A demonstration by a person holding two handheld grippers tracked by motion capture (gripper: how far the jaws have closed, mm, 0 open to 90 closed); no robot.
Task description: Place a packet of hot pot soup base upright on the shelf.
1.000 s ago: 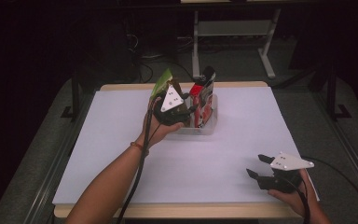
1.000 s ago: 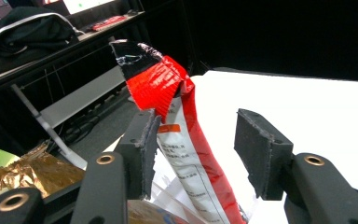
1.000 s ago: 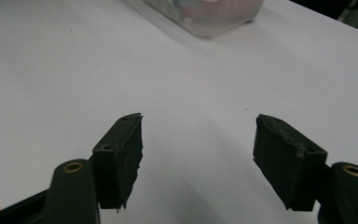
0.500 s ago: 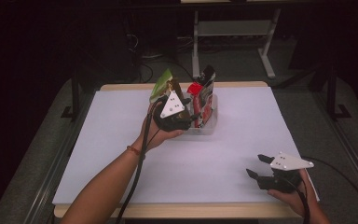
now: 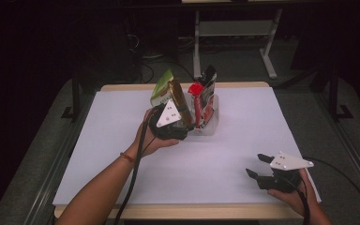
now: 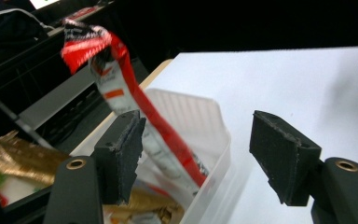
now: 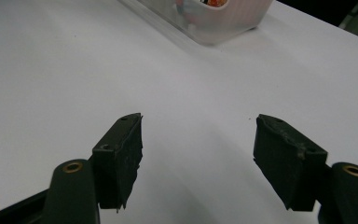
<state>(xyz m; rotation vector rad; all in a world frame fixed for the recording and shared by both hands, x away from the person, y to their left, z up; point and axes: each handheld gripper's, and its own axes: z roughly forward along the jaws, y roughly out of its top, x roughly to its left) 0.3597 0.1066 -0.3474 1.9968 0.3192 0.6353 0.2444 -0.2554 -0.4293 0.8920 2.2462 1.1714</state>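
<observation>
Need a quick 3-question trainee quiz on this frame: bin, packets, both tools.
1. True or false: the right tool holds a packet.
2. Which packet stands nearest the left tool in the left gripper view? A) red packet B) blue packet C) white cup
3. Fill in: the packets stand in a clear plastic ____.

Key:
1. False. Its jaws are open over the bare white table.
2. A. The jaws have just been opening, and nothing is pressed between them.
3. bin
</observation>
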